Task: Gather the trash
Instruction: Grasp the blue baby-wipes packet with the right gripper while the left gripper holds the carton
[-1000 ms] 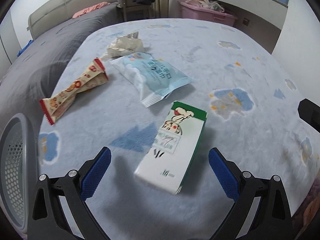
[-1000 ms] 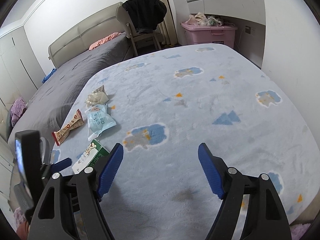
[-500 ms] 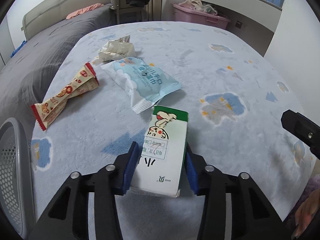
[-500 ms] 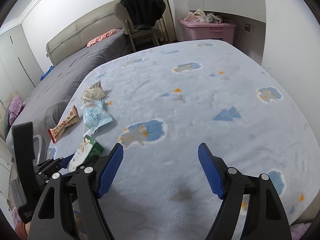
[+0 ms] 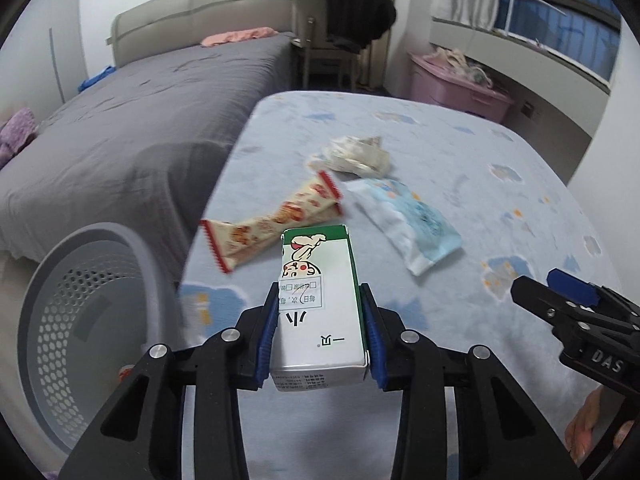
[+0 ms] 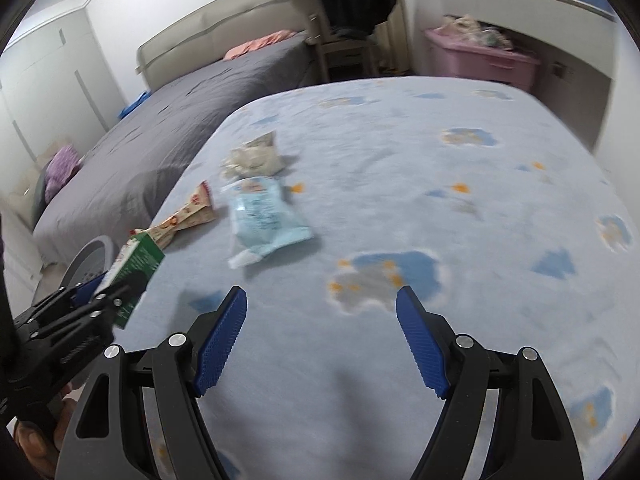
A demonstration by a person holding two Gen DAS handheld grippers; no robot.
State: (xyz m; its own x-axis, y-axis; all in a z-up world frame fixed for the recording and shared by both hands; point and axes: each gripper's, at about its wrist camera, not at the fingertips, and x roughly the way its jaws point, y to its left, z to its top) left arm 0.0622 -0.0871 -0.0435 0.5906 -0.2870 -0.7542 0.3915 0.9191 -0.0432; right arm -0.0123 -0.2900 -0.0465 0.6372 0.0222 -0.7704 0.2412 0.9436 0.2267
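Left claw (image 5: 320, 334) clenched on a small green-and-white carton (image 5: 318, 308), blue ribbed pads pressed flat against both long sides after just closing in on it; carton a glossy rectangular cardboard box with a cartoon figure and printed label on top, lifted clear of the fleecy light-blue blanket (image 5: 460, 152) with its cloud and triangle prints. Beyond the carton, still lying on the blanket: a long cream snack wrapper (image 5: 276, 222) with red zigzag ends, twisted at the middle; a flat, crinkly pale-blue wipes packet (image 5: 404, 220) just beside it; a crumpled beige wrapper (image 5: 356, 154) farther back, touching the packet's far end. Low on the left of the left wrist view only, a grey plastic bin (image 5: 92, 320), round-rimmed, its wall perforated with small hexagonal holes, standing beside the blanketed bed's edge; a small reddish scrap seen inside, too small to identify. Right claw (image 6: 320, 344) released, textured blue pads spread wide with nothing between them, hovering over bare blanket. Right wrist view alone showing the carton's plain green side (image 6: 138, 264) and a hand under the left tool at the lower left edge; only a sliver of the bin's rim there. Behind, a grey-sheeted bed (image 5: 140, 120) with padded beige headboard, a pink storage box (image 5: 456, 88).
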